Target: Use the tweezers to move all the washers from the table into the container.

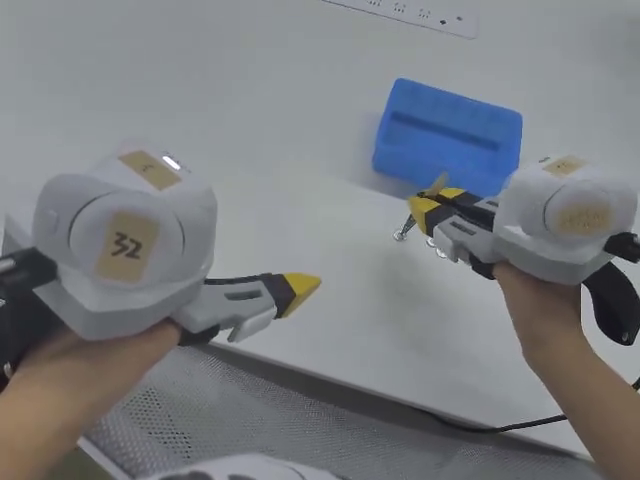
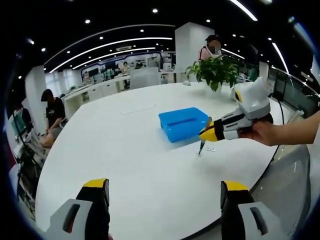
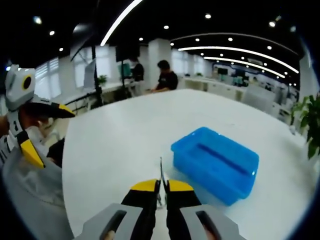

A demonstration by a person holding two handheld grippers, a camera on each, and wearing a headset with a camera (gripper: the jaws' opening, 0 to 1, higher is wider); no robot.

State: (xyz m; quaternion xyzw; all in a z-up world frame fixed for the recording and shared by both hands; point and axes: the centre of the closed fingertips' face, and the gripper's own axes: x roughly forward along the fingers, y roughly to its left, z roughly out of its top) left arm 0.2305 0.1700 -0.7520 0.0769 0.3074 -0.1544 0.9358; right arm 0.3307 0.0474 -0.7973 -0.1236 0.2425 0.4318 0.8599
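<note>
The right tool (image 3: 161,186) is pinching the tweezers (image 3: 161,169), blue container (image 3: 215,162) sitting just ahead; the left tool (image 2: 165,185) is gaping wide.

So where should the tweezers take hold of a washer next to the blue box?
Probably across the ring: one tip in the hole, one outside the rim, coming down from above. The washers seem to lie flat on the table, so no edge stands up for a sideways pinch. The tweezers in the right gripper point down at them.
</note>
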